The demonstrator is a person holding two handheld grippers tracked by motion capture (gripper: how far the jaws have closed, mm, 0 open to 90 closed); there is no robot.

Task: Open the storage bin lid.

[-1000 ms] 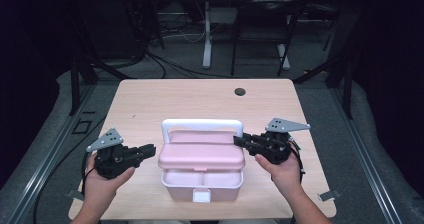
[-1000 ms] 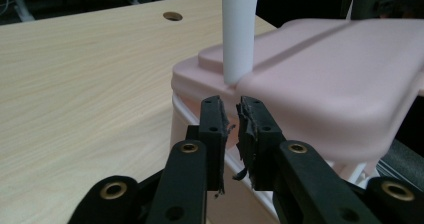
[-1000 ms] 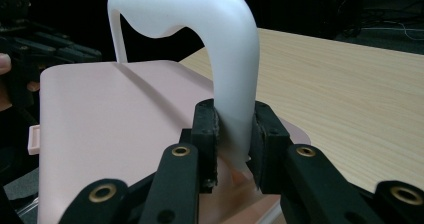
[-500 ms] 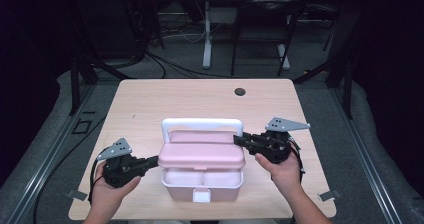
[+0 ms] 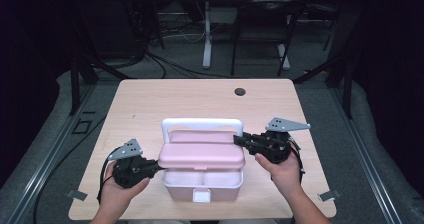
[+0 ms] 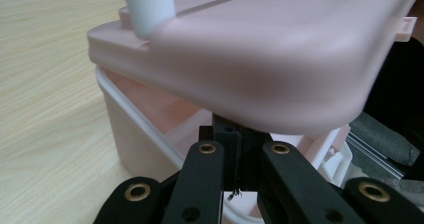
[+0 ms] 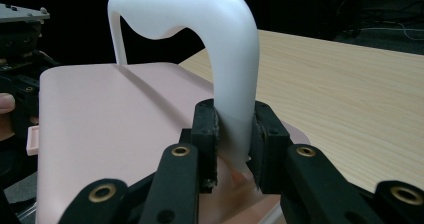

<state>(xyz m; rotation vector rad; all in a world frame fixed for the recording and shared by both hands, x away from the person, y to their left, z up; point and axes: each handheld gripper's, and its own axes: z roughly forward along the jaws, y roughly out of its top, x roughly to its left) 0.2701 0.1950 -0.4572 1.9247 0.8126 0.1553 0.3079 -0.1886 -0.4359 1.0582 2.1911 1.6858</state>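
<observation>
A pink lidded box (image 5: 202,184) with a white handle (image 5: 202,125) stands near the front of the wooden table (image 5: 150,104). My left gripper (image 5: 159,167) is shut, its tips at the box's left end. In the left gripper view its joined jaws (image 6: 235,134) sit just under the overhanging lid (image 6: 280,59), above the box's rim (image 6: 130,129). My right gripper (image 5: 238,139) is shut on the handle's right leg. In the right gripper view the pads (image 7: 206,129) clamp the white handle (image 7: 230,59) just above the lid (image 7: 110,119).
A white latch (image 5: 202,196) sits on the box's front wall. A black round plug (image 5: 240,91) lies in the table's far side. Small metal brackets (image 5: 77,194) mark the front corners. Dark stands and cables fill the floor beyond the table.
My left hand has slid toward the table's front edge and in against the box's left end, with its jaws now together. The right gripper has kept still on the handle.
</observation>
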